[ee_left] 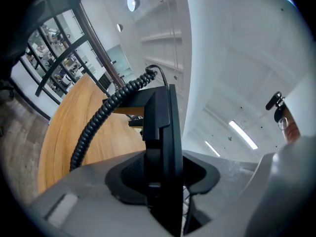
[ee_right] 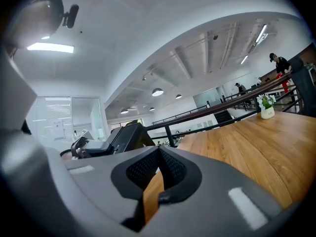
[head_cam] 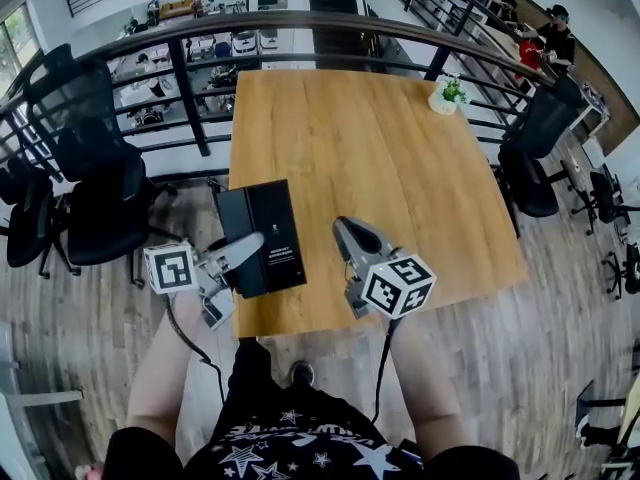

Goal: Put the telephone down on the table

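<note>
Left gripper point(head_cam: 243, 255) clenched on a black telephone point(head_cam: 266, 226) over the near edge of a wooden table point(head_cam: 400, 168), coiled cord point(ee_left: 98, 123) attached; right gripper point(head_cam: 349, 236) near it, jaws together, empty

left gripper point(head_cam: 248, 251) level and pointing right, fingers point(ee_left: 89, 186) clamped on the telephone point(head_cam: 270, 223), right gripper point(head_cam: 347, 230) just beside it pointing forward, fingertips together and empty, both forearms reaching out from the torso
</note>
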The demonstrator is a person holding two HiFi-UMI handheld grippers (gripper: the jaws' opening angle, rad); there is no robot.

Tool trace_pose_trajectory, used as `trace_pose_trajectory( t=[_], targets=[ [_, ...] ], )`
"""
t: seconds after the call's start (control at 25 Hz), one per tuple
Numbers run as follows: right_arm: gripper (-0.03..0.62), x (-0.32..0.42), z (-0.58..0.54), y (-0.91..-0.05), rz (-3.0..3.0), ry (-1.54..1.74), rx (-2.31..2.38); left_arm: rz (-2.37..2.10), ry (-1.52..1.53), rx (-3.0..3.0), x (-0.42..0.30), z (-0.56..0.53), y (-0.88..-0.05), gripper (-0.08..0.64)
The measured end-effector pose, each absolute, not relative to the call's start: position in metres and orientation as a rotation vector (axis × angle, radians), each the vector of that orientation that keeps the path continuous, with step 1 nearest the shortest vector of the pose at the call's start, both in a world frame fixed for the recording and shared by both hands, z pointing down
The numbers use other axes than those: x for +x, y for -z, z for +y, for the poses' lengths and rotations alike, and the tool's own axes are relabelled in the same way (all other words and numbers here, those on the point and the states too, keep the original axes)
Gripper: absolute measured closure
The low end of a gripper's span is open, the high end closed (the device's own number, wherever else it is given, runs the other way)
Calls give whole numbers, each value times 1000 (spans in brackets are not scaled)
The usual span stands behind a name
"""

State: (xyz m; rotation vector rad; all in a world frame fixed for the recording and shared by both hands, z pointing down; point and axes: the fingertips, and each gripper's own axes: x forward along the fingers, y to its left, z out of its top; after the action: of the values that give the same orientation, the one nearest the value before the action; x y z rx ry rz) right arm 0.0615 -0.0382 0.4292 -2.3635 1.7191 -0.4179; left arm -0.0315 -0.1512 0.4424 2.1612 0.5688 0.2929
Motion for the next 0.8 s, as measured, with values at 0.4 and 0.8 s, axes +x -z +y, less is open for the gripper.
trace_pose_trajectory(
  t=[0.4, 0.8],
  targets=[
    [594, 33, 21, -435, 1750, 461, -2320, 518, -255, 2128, -64, -91, -444, 379],
    [594, 22, 32, -434, 1747, 480, -2308, 507, -236, 2102, -82, -78, -445, 379]
  ],
)
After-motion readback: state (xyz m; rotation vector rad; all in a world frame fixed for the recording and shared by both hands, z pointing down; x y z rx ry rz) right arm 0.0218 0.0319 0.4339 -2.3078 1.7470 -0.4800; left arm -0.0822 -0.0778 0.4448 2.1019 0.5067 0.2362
